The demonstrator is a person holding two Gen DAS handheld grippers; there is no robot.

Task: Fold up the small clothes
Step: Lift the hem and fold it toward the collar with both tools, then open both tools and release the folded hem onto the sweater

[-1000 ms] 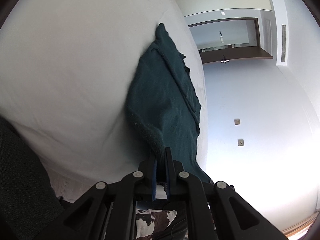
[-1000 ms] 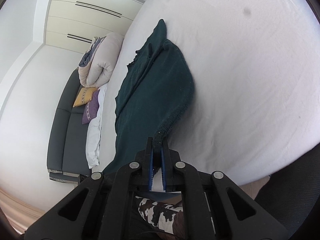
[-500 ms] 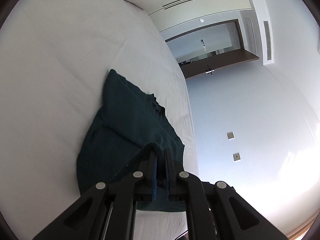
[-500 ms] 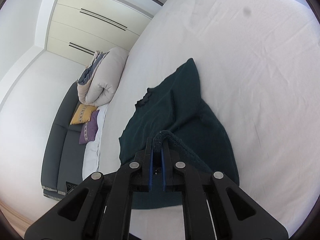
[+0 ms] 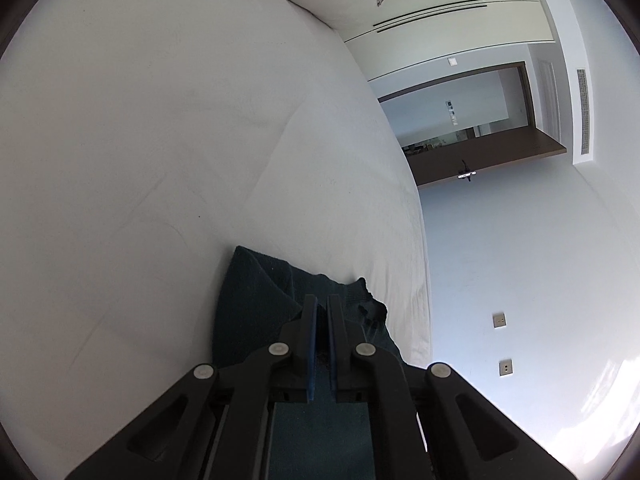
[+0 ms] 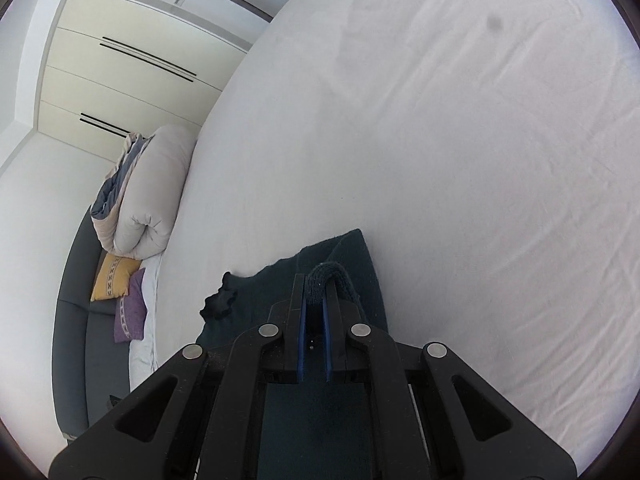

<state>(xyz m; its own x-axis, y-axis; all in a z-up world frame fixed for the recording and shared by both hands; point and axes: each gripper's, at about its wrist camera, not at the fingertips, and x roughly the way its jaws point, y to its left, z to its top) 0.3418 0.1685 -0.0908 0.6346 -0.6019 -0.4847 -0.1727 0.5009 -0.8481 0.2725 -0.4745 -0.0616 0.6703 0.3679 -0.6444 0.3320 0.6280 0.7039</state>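
Observation:
A small dark teal knit garment [image 5: 256,300] lies on the white bed sheet [image 5: 160,140], bunched close under both grippers. My left gripper [image 5: 322,304] is shut on one edge of it, the cloth running back between the blue pads. In the right wrist view the same garment [image 6: 360,264] shows a thick ribbed hem [image 6: 326,276] pinched in my right gripper [image 6: 315,284], which is shut on it. A crumpled dark corner [image 6: 220,304] sticks out to the left of the right gripper. Most of the garment is hidden under the gripper bodies.
A rolled beige duvet [image 6: 148,188] sits at the far end of the bed [image 6: 440,160]. A dark grey sofa [image 6: 80,320] with a yellow cushion [image 6: 114,278] and a purple cushion [image 6: 130,312] stands beside it. Cream wardrobe doors [image 6: 128,72] and a doorway [image 5: 460,120] lie beyond.
Both grippers have carried the garment's held edge forward over the bed. The cloth, first stretched out long ahead, now lies folded and bunched right under the fingers.

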